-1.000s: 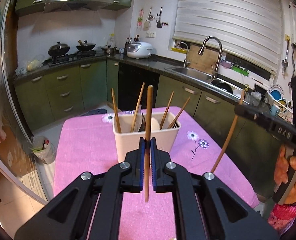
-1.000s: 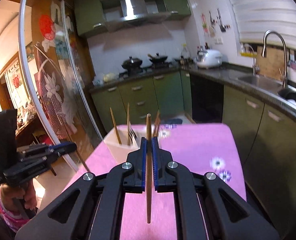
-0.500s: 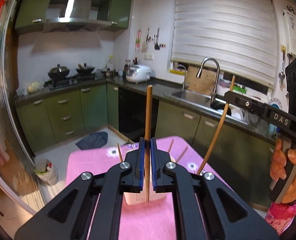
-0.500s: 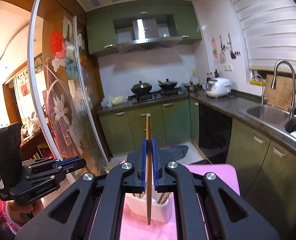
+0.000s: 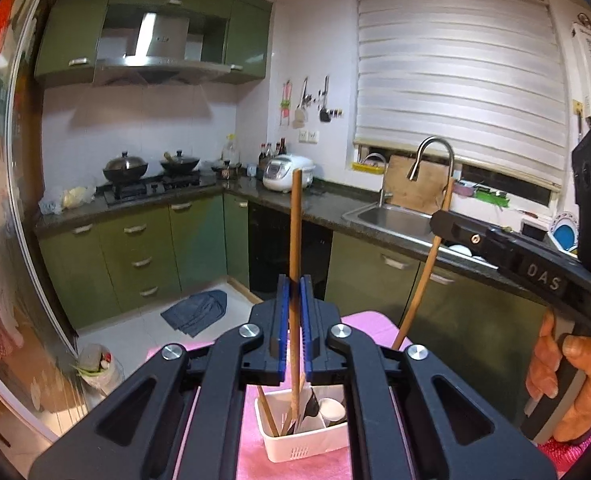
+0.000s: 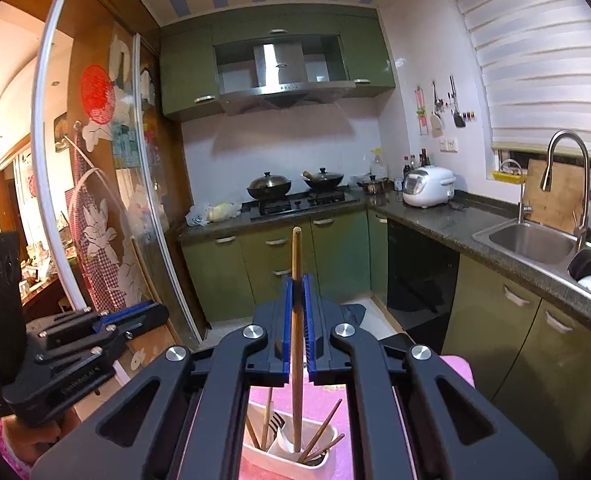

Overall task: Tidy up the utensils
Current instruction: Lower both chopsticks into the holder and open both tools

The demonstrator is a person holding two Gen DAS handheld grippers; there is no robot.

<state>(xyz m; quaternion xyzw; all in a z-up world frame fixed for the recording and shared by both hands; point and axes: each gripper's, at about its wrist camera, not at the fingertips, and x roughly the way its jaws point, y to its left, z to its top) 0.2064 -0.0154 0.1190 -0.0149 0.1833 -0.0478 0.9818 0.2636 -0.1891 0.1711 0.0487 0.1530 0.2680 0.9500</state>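
Note:
My left gripper (image 5: 294, 292) is shut on a wooden chopstick (image 5: 295, 240) held upright, its lower end over the white utensil holder (image 5: 303, 444). My right gripper (image 6: 295, 292) is shut on another wooden chopstick (image 6: 296, 256), upright, with its tip in or just above the holder (image 6: 283, 456). The holder stands on the pink tablecloth (image 5: 255, 452) and holds several chopsticks, a fork and a spoon. The right gripper (image 5: 439, 220) with its chopstick (image 5: 423, 276) shows in the left wrist view; the left gripper (image 6: 143, 316) shows at the left of the right wrist view.
Green kitchen cabinets, a stove with pots (image 5: 147, 168), a rice cooker (image 5: 287, 168) and a sink with faucet (image 5: 399, 216) line the walls beyond the table. A glass sliding door (image 6: 95, 184) stands at the left. A cloth (image 5: 195, 312) lies on the floor.
Both grippers have risen and moved forward over the table, each still holding its chopstick. The holder has gone from well ahead of the grippers to directly below them.

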